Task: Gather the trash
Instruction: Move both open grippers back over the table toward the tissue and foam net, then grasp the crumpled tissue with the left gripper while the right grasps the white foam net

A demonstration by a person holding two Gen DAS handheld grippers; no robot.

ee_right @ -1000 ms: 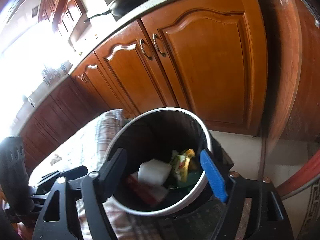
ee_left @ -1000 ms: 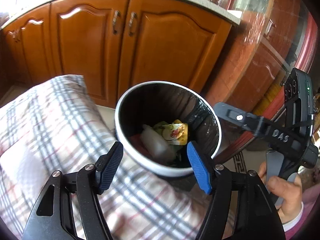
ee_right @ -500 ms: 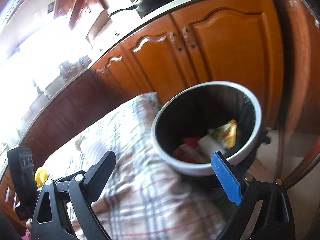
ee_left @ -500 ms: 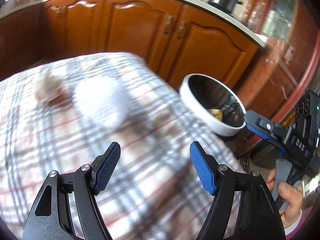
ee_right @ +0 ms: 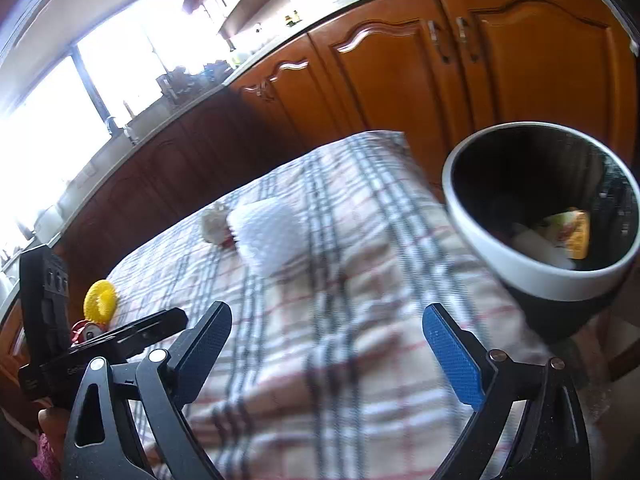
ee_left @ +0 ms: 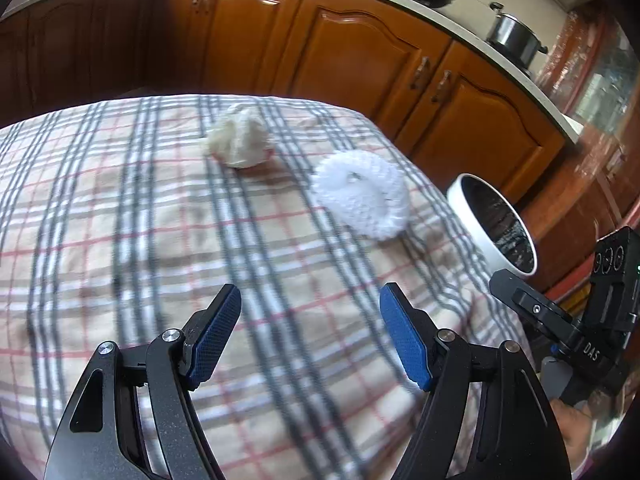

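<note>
A white foam net sleeve [ee_left: 362, 198] and a crumpled whitish paper ball [ee_left: 239, 142] lie on the plaid tablecloth [ee_left: 160, 220]. My left gripper [ee_left: 310, 332] is open and empty above the cloth, short of both. The white-rimmed black bin [ee_right: 540, 204] stands off the table's right end and holds a yellow wrapper [ee_right: 574, 234] and a white piece. My right gripper [ee_right: 332, 344] is open and empty over the cloth, left of the bin. The sleeve [ee_right: 272, 240] and ball [ee_right: 212, 222] also show in the right wrist view. The bin's rim [ee_left: 494, 226] shows in the left wrist view.
A yellow ring [ee_right: 100, 300] and a red can top [ee_right: 86, 330] lie at the table's far left. Wooden cabinets [ee_left: 352, 48] run behind the table, with a pot [ee_left: 514, 38] on the counter. The right gripper's body [ee_left: 580, 328] is at the left view's right edge.
Both grippers have swung left, away from above the bin and back over the table. The sleeve and paper ball have come into view. Both stay open.
</note>
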